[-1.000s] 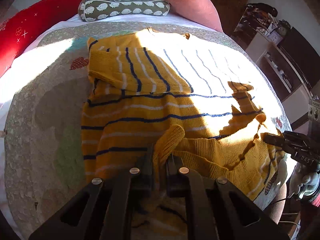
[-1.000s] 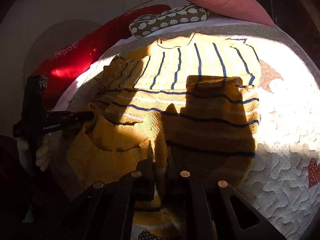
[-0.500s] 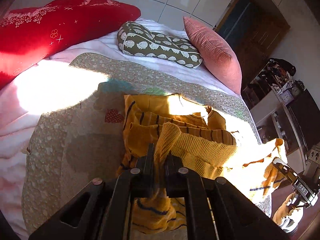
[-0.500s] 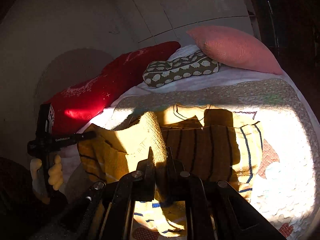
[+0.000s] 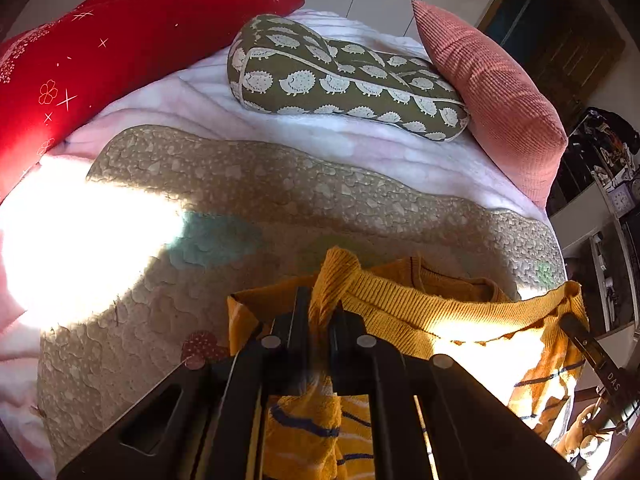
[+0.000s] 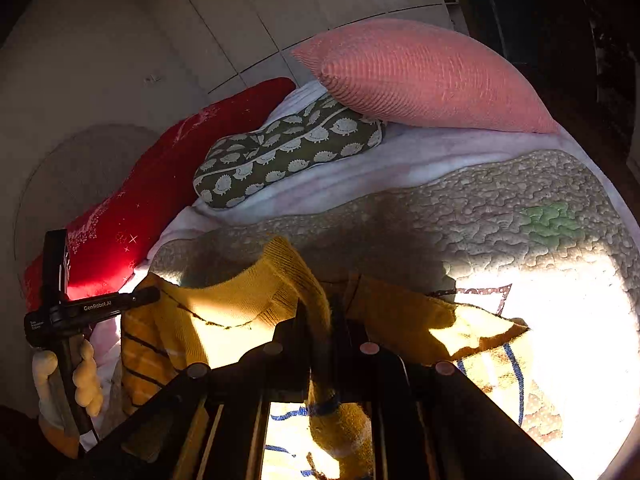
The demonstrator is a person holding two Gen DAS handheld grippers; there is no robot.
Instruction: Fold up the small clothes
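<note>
The ribbed hem of a yellow, navy-striped knit sweater [image 5: 404, 300] is being pinched between the closed fingers of the left gripper [image 5: 320, 312], above a beige quilted bedspread [image 5: 280, 200]. The hem's other corner is being gripped by the right gripper [image 6: 320, 316], its fingers clamped on the knit. A red pillow [image 5: 120, 48], a hedgehog-print bolster [image 5: 340, 76] and a pink corduroy cushion [image 5: 492, 92] are being seen at the headboard end.

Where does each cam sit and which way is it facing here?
Left wrist: on the left tool, facing down its fingers at the yellow sweater and pillows; right tool at right edge.
Right wrist: on the right tool, facing the same sweater; left tool and gloved hand at left.
Shared: sweater hem pinched by both tools, quilt, hedgehog pillow, pink cushion.
</note>
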